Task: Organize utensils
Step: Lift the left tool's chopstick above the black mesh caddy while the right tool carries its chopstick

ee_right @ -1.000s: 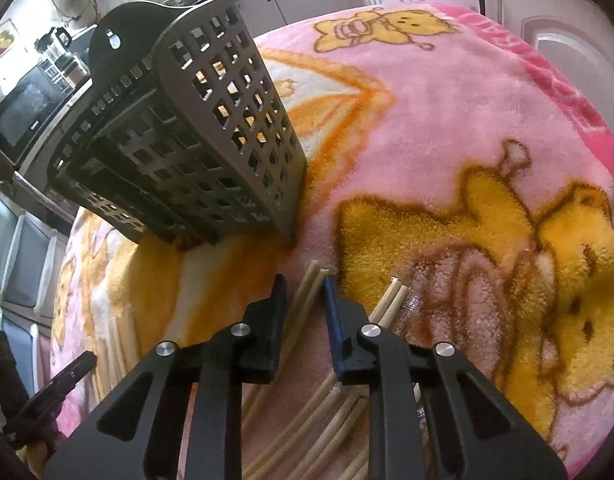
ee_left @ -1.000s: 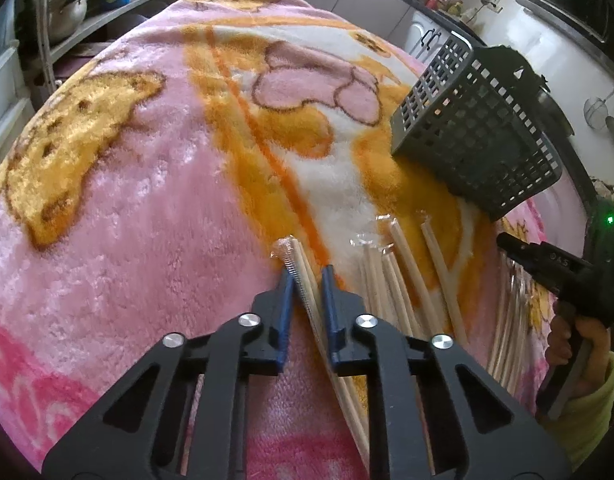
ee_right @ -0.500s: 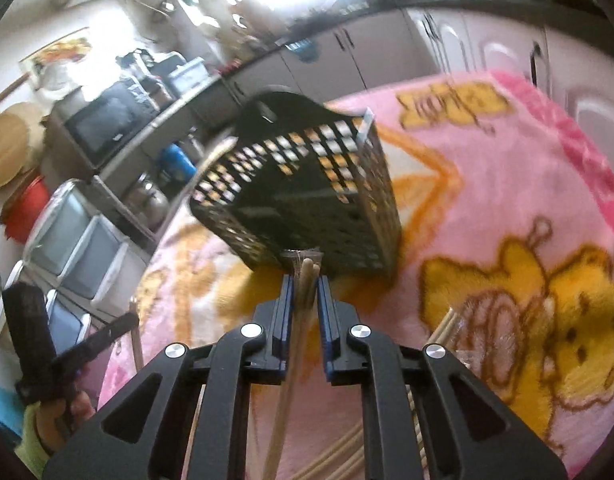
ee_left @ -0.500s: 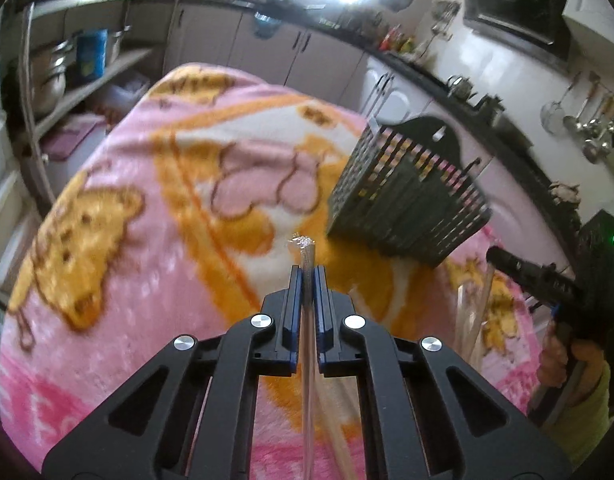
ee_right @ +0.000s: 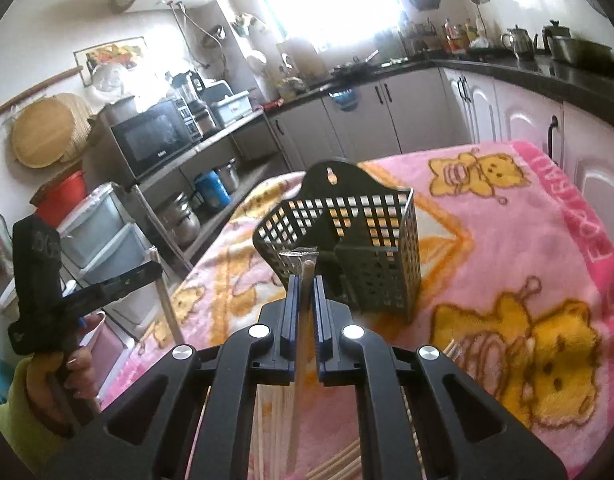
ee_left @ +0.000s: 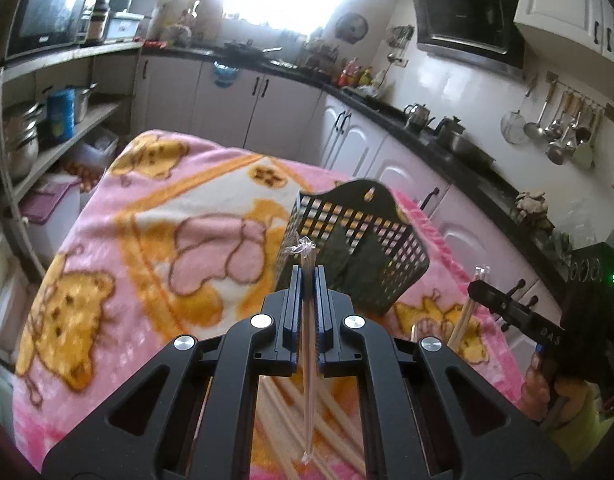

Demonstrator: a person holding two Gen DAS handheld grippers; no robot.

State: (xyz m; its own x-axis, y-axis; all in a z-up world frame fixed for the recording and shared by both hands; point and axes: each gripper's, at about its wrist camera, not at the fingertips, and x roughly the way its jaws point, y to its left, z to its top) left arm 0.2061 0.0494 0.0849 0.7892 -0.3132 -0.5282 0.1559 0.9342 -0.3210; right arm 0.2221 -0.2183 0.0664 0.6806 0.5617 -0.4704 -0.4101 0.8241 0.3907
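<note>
My left gripper (ee_left: 307,276) is shut on a plastic-wrapped pair of chopsticks (ee_left: 308,360), lifted off the pink blanket (ee_left: 147,240) and pointing at the dark perforated utensil basket (ee_left: 359,248). My right gripper (ee_right: 305,280) has its jaws closing tight on another wrapped pair (ee_right: 301,360), with the pads pressing it, raised in front of the same basket (ee_right: 371,240). Each gripper shows in the other's view: the right gripper (ee_left: 477,288) at the right, the left gripper (ee_right: 153,270) at the left. Several loose chopsticks (ee_right: 267,420) lie on the blanket below.
The basket stands upright near the blanket's far edge. Kitchen cabinets and a dark counter (ee_left: 427,136) run behind and to the right. Shelves with pots (ee_left: 23,140) and a microwave (ee_right: 151,140) stand on the left. A hand in a yellow-green sleeve (ee_right: 35,392) holds the left gripper.
Both grippers shut on a chopstick pair that lay on the blanket and lifted it. Both views tilted up from the blanket toward the basket and kitchen.
</note>
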